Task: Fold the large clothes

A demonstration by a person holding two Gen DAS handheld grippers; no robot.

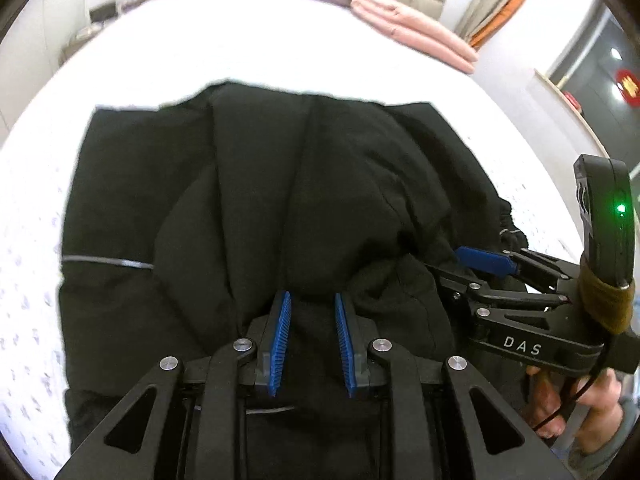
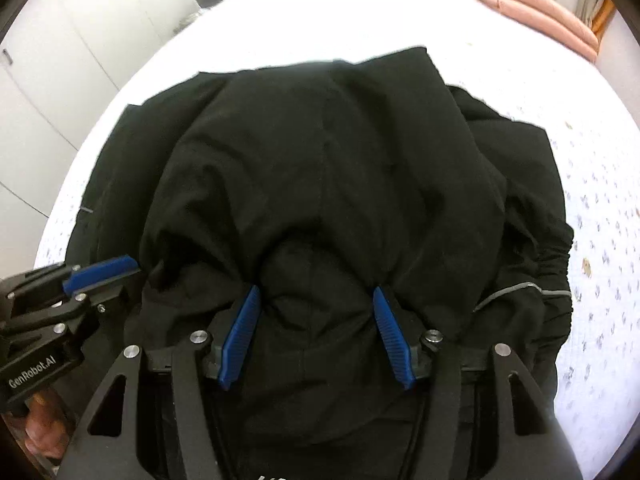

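Note:
A large black jacket [image 1: 280, 180] [image 2: 340, 160] with a thin grey reflective stripe [image 1: 108, 262] lies spread on the white bed [image 1: 240, 52]. Its near part is lifted into a bunched fold. My left gripper [image 1: 312, 296] points down at that near edge, and its blue pads [image 1: 280, 340] pinch a thick gather of the black cloth. Just to its right, my right gripper [image 2: 316, 290] holds a wider bunch, with creases pulling in to both pads [image 2: 240, 336]. Each gripper shows in the other's view: the right gripper [image 1: 468, 268] and the left gripper [image 2: 120, 272].
The bed sheet [image 2: 600, 200] has a small flower print and stretches past the jacket on all sides. A folded pink quilt [image 1: 416, 28] [image 2: 532, 4] lies at the far right corner. White wardrobe doors [image 2: 80, 40] stand to the left. A person's hand [image 1: 592, 400] holds the right gripper's handle.

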